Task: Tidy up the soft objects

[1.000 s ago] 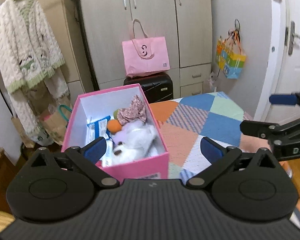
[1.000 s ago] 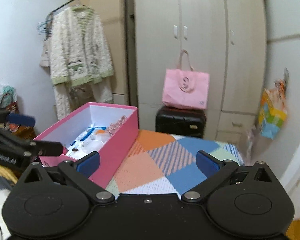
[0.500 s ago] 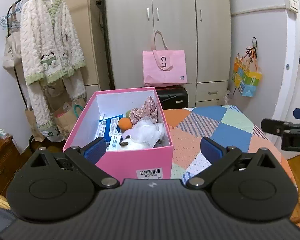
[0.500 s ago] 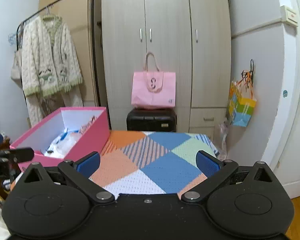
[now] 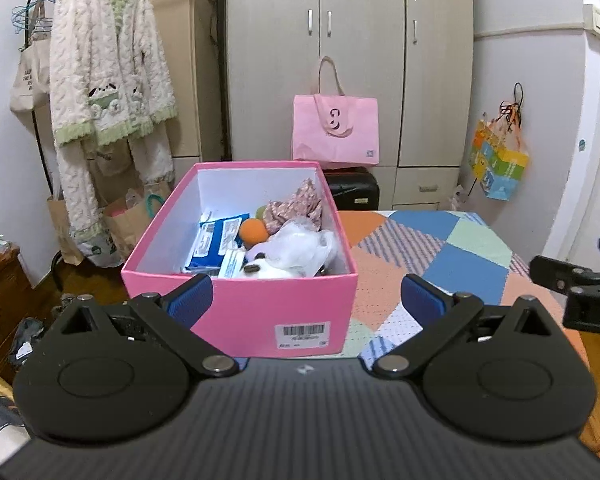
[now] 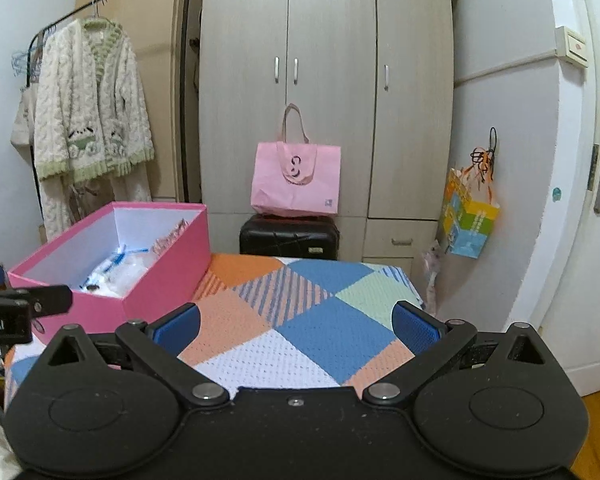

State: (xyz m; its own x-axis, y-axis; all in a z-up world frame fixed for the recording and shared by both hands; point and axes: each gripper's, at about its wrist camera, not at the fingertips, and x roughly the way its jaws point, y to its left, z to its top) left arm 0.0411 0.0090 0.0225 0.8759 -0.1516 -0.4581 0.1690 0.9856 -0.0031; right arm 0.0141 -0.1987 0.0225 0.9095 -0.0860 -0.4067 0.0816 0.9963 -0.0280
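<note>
Above the quilt (image 6: 300, 320), both hand-held grippers gape, empty.

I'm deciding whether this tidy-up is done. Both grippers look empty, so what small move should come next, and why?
Probably ease both grippers back a little and stop. The left gripper and right gripper are open and empty, the soft things already lie in the pink box, and the patchwork cover shows nothing loose in view.

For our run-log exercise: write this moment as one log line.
left gripper: open, empty | right gripper: open, empty | pink box: on patchwork cloth, filled
</note>
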